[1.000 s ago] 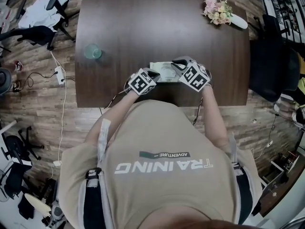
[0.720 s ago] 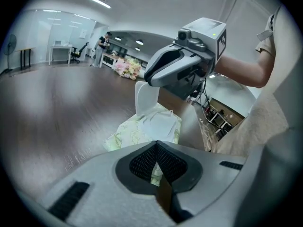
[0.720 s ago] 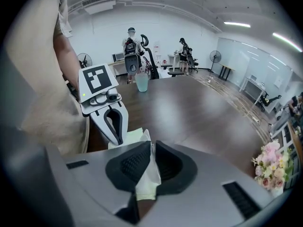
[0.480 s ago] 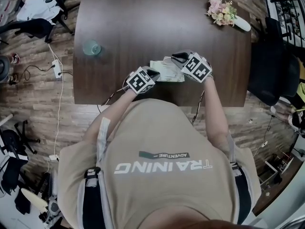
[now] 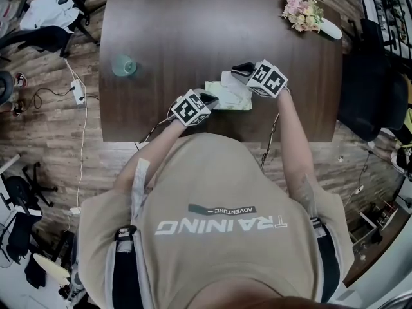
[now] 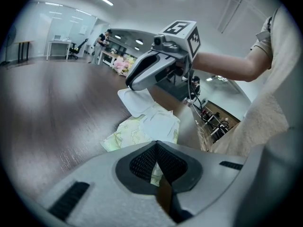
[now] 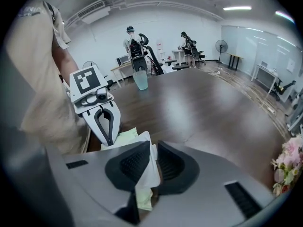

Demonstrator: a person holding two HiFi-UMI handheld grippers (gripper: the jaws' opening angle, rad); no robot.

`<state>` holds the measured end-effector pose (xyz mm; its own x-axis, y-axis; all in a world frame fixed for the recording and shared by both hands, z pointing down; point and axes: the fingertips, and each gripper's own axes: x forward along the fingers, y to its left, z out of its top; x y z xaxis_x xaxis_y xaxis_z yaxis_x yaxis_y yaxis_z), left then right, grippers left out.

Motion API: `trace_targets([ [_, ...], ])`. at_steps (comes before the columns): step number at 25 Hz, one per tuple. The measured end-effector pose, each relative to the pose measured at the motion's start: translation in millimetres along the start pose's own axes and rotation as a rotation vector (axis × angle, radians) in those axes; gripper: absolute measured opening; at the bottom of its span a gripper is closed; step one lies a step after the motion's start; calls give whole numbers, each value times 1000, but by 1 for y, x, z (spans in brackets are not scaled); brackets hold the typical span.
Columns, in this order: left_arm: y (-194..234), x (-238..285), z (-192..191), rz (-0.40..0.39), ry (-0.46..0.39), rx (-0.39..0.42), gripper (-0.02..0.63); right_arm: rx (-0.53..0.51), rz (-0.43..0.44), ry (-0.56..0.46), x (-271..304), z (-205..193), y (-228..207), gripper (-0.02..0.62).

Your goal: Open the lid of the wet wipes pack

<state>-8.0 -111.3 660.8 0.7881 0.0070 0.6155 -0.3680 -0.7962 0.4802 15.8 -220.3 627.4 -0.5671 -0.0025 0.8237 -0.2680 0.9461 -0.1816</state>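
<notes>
The wet wipes pack [image 5: 233, 99], pale green with a leaf print, lies near the table's front edge. Its white lid flap [image 5: 229, 82] is peeled up off the top. My right gripper [image 5: 239, 70] is shut on that flap [image 7: 147, 161], which hangs between its pads. My left gripper [image 5: 207, 100] is shut on the pack's near end; a sliver of green wrapper [image 6: 155, 174] shows between its closed pads. In the left gripper view the right gripper [image 6: 142, 79] holds the raised flap [image 6: 134, 100] above the pack [image 6: 127, 132]. The right gripper view shows the left gripper [image 7: 105, 123] at the pack's edge [image 7: 126, 138].
A teal glass [image 5: 125, 66] stands on the dark wooden table [image 5: 193, 24] at the left. A bunch of flowers [image 5: 304, 10] lies at the far right corner. Office chairs [image 5: 45, 34] and a power strip with cables [image 5: 80, 92] are on the floor to the left.
My right gripper has moved away from the person and to the right, drawing the white flap up off the pack. The left gripper has stayed put on the pack's end.
</notes>
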Motion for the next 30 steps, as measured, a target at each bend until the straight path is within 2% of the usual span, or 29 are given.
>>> trace_targets([
  [8,1,1,1,-16,-8,-7,9,29,61,14,22,-14,-11,32],
  [12,1,1,0,-16,-11,-7,9,36,61,-8,29,-20,-12,32],
  [20,2,2,0,16,-15,-12,9,38,-26,-33,37,-32,-6,31],
  [24,1,2,-7,81,-15,8,9,-5,-78,-10,35,-35,5,25],
  [30,4,4,-3,153,-23,8,9,-57,-157,-73,6,-34,15,25],
])
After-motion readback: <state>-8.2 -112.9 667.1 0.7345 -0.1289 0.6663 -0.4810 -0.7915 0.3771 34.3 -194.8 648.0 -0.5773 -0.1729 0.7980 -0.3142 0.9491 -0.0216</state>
